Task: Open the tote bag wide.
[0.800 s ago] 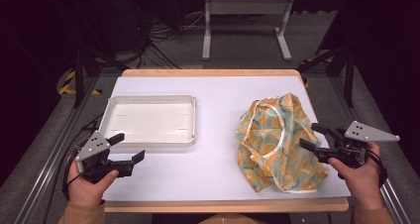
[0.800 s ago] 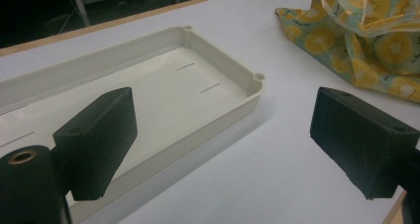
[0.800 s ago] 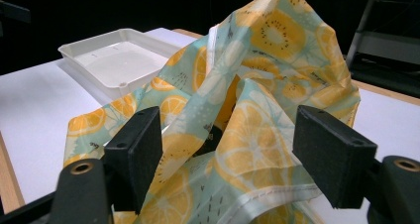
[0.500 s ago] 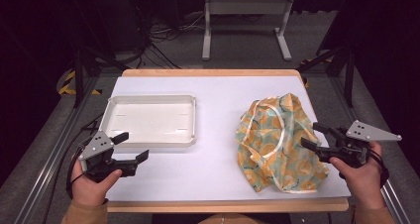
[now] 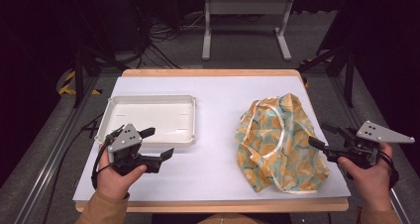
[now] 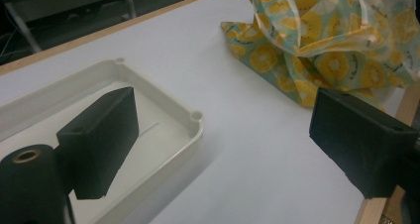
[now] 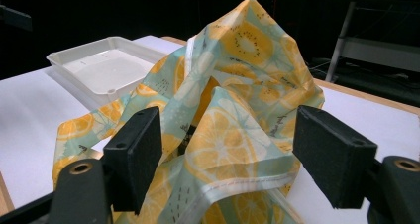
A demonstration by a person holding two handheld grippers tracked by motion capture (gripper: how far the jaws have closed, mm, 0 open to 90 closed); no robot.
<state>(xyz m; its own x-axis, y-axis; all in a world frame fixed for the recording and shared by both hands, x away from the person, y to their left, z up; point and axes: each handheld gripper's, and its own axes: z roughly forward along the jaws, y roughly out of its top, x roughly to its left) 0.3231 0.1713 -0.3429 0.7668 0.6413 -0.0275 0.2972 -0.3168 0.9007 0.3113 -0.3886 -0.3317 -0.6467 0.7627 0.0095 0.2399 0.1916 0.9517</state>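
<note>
The right tongs (image 5: 324, 139) are held low at the right edge of the bench, pointing inward at the crumpled cloth (image 5: 277, 140). Their jaws stand wide apart, with nothing pressed between them. In the right gripper view the tongs (image 7: 228, 159) frame a raised fold of the cloth (image 7: 233, 100), which lies just ahead of the pads; whether a pad touches the fabric cannot be told.

The left tongs (image 5: 159, 143) hang over the front left part of the bench, in a hand (image 5: 116, 172) that comes in from the near edge. Their jaws are also wide and hold nothing. One jaw reaches over the near rim of the tray (image 5: 148, 137); the other is over bare bench. In the left gripper view the tongs (image 6: 223, 144) look across the tray's corner (image 6: 195, 117) toward the cloth (image 6: 327, 40).

The cloth, printed with orange and yellow fruit slices on pale green and edged in white, sits heaped on the right half of the bench, near the front right corner. The white tray lies on the left half, well apart from the cloth.
</note>
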